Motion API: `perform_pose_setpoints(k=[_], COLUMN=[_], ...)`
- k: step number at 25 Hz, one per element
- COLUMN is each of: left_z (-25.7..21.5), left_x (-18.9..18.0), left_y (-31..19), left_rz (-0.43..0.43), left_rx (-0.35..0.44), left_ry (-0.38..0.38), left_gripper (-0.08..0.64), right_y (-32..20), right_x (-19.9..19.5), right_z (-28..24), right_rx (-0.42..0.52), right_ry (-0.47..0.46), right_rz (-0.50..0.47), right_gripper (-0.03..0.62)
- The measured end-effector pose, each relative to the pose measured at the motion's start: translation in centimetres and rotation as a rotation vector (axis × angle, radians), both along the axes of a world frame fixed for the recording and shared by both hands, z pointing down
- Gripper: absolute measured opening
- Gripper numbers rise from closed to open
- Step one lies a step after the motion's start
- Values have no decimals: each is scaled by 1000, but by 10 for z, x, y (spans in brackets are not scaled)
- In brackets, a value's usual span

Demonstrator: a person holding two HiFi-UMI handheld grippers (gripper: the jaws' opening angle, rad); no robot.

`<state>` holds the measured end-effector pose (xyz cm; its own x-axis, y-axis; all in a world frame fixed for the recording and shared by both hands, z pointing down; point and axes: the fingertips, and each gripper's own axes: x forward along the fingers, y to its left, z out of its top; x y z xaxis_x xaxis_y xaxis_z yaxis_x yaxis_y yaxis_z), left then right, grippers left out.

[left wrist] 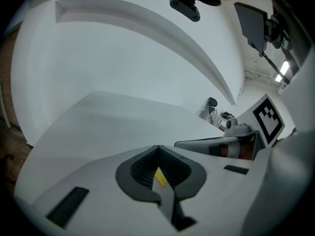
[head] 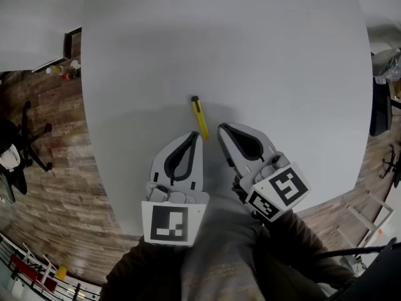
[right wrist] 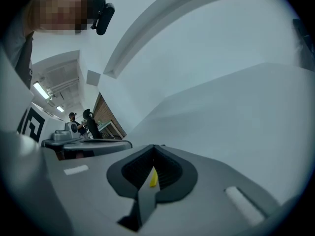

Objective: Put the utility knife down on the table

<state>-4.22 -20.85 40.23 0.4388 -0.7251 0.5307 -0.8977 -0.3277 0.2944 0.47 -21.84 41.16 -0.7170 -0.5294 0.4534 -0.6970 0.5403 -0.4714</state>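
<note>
The knife [head: 200, 116] lies flat on the table [head: 263, 42], just above the centre of the head view, its black tip toward the top of the frame and its yellow body slanting down and slightly right. I hold nothing in either tool.

My left gripper [head: 197, 135] sits below the knife, lower centre of the frame. Its jaws are pressed together at the tips, with only the oval gap between the pads left open. The tips are just beside the knife's lower end; I cannot tell whether they touch it. In the left gripper view, I see the left gripper [left wrist: 157, 146] closed, and a sliver of the knife [left wrist: 160, 177] shows through that gap, lying on the table beyond the pads.

My right gripper [head: 222, 129] is lower right of the knife, close by but apart from it, tips likewise together. In the right gripper view the right gripper [right wrist: 153, 145] reads closed, with the knife [right wrist: 153, 178] glimpsed yellow through the gap.

Wood floor [head: 59, 168] fills the left edge of the head view.
</note>
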Motion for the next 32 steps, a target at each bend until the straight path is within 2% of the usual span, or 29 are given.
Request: perform_pose_setpoints(k=[4,13,21,32], left_z=[-24,-94,-118,-126], left_x=[11,38,48,53], left_y=[15,31,45,50], left_rz=[7,-1,-8,-6], left_rx=[38,192,237,260], left_ry=[-14,-72,-92,-95], left_gripper=[3,3,2,3], right_y=[15,35,45,53], right_x=[6,24,26,26], right_z=[-29,-104,-130,-135], right_rx=[42,178,239,259], right_ry=[-24,-88,-102,-88], right_rz=[-11,-29,-50,-78], right_gripper=[3,3,2,2])
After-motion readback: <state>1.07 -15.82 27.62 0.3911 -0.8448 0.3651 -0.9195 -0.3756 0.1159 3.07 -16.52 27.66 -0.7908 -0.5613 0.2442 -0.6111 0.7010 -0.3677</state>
